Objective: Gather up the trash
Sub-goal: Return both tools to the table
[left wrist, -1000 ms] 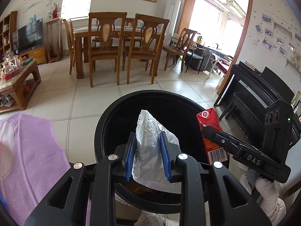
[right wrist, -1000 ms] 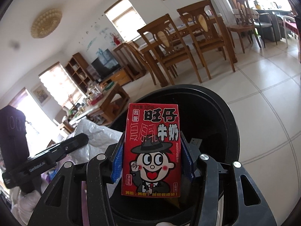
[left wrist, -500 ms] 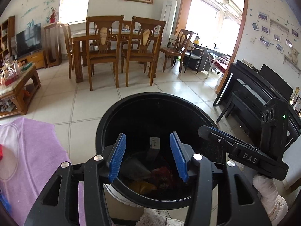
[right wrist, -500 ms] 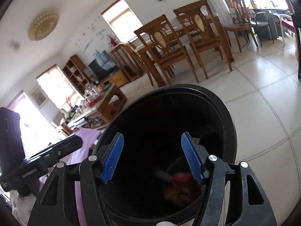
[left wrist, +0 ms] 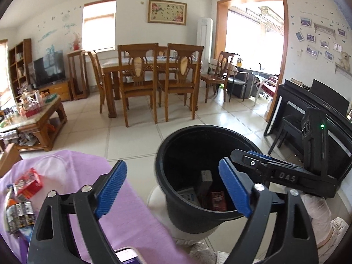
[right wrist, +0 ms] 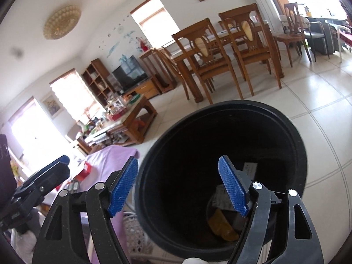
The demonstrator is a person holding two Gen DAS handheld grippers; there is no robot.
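Lower center of each view, the left gripper (left wrist: pixel 176 189) and right gripper (right wrist: pixel 178 184) are opening, grasping nothing, above the black bin (left wrist: pixel 164 176).

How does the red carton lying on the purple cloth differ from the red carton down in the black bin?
The red carton on the purple cloth lies out in the light on the purple cloth, not yet collected; the red carton in the black bin sits in shadow at the bottom of the round black plastic bin, among other trash. The first shows white print on its side; the second looks darker, its print hard to read. Both are small red boxes.
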